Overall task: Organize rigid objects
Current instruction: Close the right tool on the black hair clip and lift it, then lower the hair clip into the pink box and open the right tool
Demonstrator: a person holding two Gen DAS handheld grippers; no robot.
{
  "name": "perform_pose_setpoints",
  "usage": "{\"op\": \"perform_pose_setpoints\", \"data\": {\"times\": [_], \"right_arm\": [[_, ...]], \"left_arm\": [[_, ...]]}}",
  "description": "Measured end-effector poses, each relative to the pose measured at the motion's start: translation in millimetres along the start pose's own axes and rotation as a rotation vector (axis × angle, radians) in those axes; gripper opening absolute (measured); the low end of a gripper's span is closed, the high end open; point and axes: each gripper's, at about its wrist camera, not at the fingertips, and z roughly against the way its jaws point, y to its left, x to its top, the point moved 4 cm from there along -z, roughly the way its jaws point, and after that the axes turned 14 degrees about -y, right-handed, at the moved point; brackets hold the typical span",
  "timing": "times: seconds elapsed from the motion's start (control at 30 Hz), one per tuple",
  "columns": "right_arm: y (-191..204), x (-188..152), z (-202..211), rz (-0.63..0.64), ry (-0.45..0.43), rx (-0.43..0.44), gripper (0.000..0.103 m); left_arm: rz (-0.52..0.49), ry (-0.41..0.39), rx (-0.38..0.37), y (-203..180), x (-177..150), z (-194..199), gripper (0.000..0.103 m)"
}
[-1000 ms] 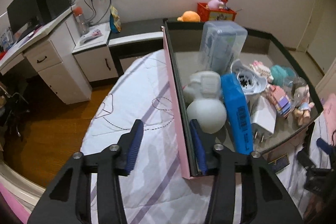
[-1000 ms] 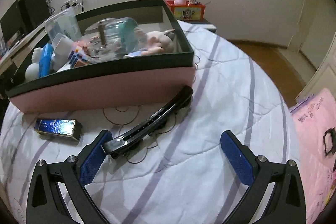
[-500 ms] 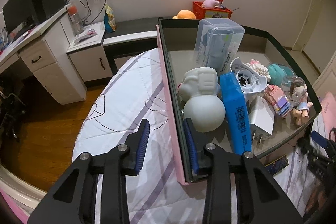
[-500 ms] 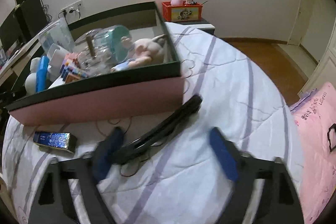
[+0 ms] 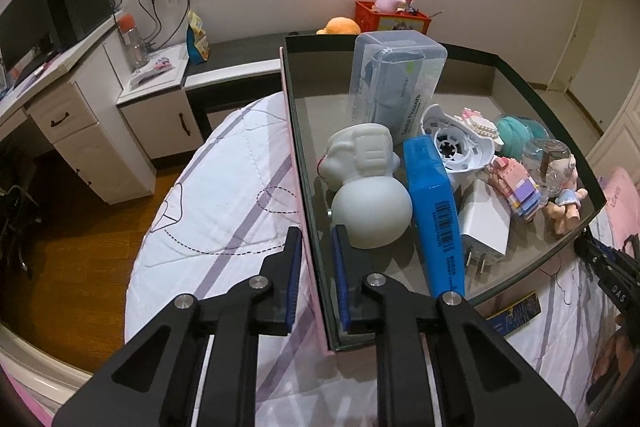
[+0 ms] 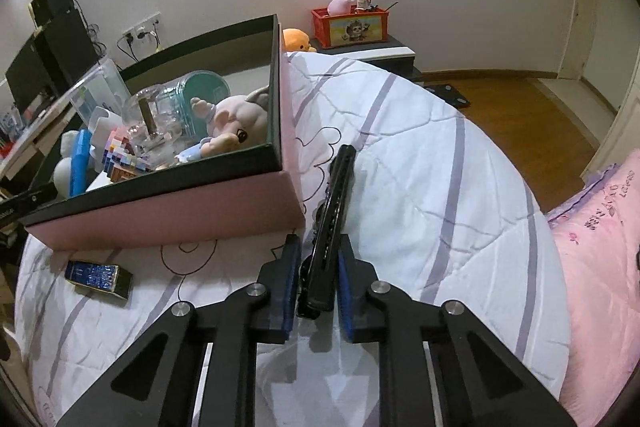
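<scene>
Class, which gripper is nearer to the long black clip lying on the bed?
Right. The right gripper has its pads on both sides of the black clip, closed on its near end. The left gripper is clamped on the box wall, away from the clip.

A bed (image 6: 460,163) under a white quilt with purple stripes

On it lay a pink box (image 6: 172,211), a small dark blue packet (image 6: 98,275) near the box's long side, a long black clip (image 6: 334,211) and a pink pillow (image 6: 600,267).
</scene>
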Motion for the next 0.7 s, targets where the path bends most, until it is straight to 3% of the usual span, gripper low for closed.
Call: {"op": "perform_pose_setpoints", "data": {"times": [0.27,0.47,0.7], "right_arm": [[-4.1,5.4,11.2,-0.006,-0.047,0.037,0.016],[-4.9,30.5,30.9,-0.01,-0.126,0.062,0.016],[29.5,68.1,38.6,0.042,-0.21,0.166,0.016]], "left_arm": [[0.003,0.001,0.008,2.1,1.0,1.9,0.014],[0.005,0.001,0.014,0.6,0.6,2.3,0.013],[0.006,0.002,0.017,0.7,0.1,3.2,0.013]]}}
